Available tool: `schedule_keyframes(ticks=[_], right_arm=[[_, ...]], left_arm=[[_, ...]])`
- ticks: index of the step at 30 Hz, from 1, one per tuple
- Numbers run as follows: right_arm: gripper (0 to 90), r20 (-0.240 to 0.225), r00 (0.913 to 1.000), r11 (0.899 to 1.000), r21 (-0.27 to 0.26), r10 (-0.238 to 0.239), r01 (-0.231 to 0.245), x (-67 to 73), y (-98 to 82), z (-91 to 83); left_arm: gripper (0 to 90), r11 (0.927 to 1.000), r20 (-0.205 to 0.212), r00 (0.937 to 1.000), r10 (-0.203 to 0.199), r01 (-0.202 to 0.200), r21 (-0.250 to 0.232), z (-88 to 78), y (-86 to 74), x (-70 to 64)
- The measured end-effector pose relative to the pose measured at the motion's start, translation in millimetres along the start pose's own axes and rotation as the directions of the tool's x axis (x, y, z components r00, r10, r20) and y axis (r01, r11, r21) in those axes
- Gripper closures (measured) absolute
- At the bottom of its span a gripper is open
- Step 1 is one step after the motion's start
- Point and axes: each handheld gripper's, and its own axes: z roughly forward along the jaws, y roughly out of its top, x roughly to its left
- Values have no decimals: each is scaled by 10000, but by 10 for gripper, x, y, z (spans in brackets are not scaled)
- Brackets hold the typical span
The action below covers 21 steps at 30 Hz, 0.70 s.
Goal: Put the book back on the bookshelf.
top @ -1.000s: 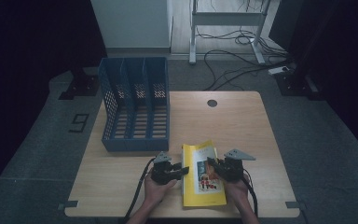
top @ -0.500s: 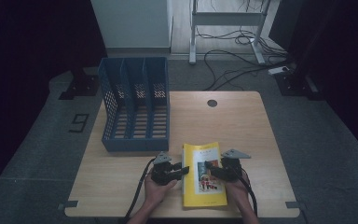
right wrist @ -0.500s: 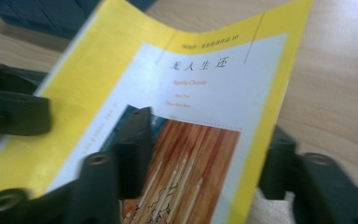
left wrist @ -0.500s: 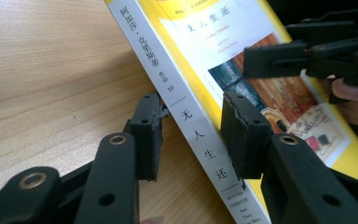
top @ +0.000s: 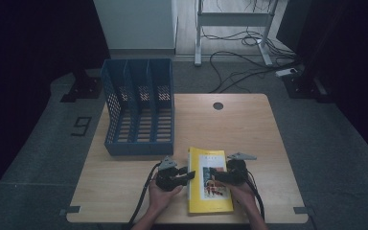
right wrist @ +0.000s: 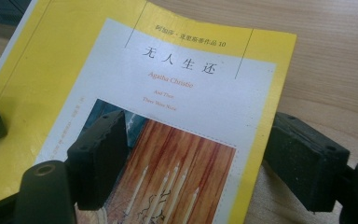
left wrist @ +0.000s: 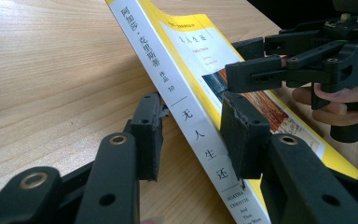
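Note:
A yellow paperback book (top: 211, 201) lies flat near the table's front edge, cover up. My left gripper (top: 188, 175) comes at it from the left. In the left gripper view, the left gripper (left wrist: 193, 135) stands open astride the white spine (left wrist: 182, 116), one jaw on the table side and one over the cover. My right gripper (top: 214, 173) reaches in from the right. In the right gripper view, the right gripper (right wrist: 200, 154) is open, one jaw above the cover picture (right wrist: 177, 172) and the other past the book's outer edge. The right gripper (left wrist: 261, 70) also shows in the left gripper view.
A blue three-slot file holder (top: 139, 108) stands at the back left of the wooden table (top: 239, 129). A round cable hole (top: 218, 106) sits near the far edge. Cables and a desk frame lie on the floor beyond.
Both grippers stay at the book's two sides. The right one has edged slightly inward over the cover. The book has not moved.

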Motion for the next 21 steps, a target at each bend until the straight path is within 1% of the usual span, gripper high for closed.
schedule_keyframes(ticks=[3,7,9,13,16,17,19,21], right_arm=[[204,-149,9997,9998,110,181,-180,-27,-4,17],[208,-423,9984,9993,136,367,-362,-51,-12,25],[214,-484,9978,9990,135,443,-437,-53,-15,21],[263,-553,9970,9985,56,541,-538,-71,-18,6],[298,-593,9969,9986,-74,514,-519,-83,-20,-14],[304,-613,9968,9985,-100,522,-529,-83,-20,-19],[309,-687,9965,9986,-186,478,-492,-78,-20,-23],[311,-698,9965,9986,-226,454,-470,-71,-21,-23]], left_arm=[[598,10000,9,10000,25,-25,-16,-3,1,-10],[598,10000,8,10000,77,-77,-55,-12,5,-21],[599,9999,22,9999,101,-101,-90,-18,10,-29],[598,9999,103,9999,61,-59,-134,-33,18,-24],[596,9997,322,9994,-101,108,-210,-39,23,-8],[594,9996,467,9988,-170,182,-237,-43,26,-1],[590,9993,619,9978,-255,272,-257,-51,30,4],[588,9993,633,9977,-241,258,-269,-55,33,2]])
